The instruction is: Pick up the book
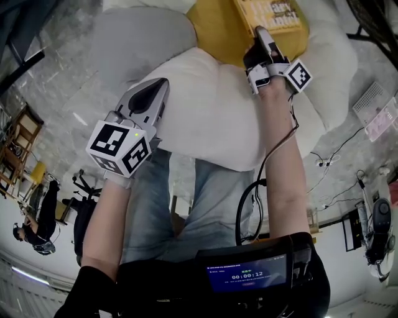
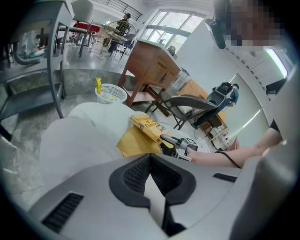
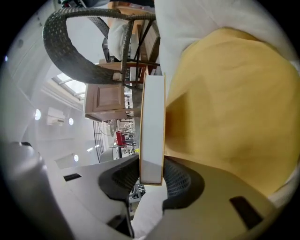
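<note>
Right gripper view shows us the right tongs (image 3: 151,177) clamped on the page edge of the book (image 3: 153,126), beside a yellow cushion (image 3: 229,103). Left gripper view adds the lettered cover, and we see the left tongs (image 2: 151,174) closed, empty.

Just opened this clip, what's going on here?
A person holds a gripper in each hand over a pile of white cushions. The right gripper has its fingers clamped on the edge of the book, which is at a yellow cushion. Whether the book is fully clear of that cushion is hard to tell. The left gripper hangs over the white cushions, fingers together and holding nothing.
</note>
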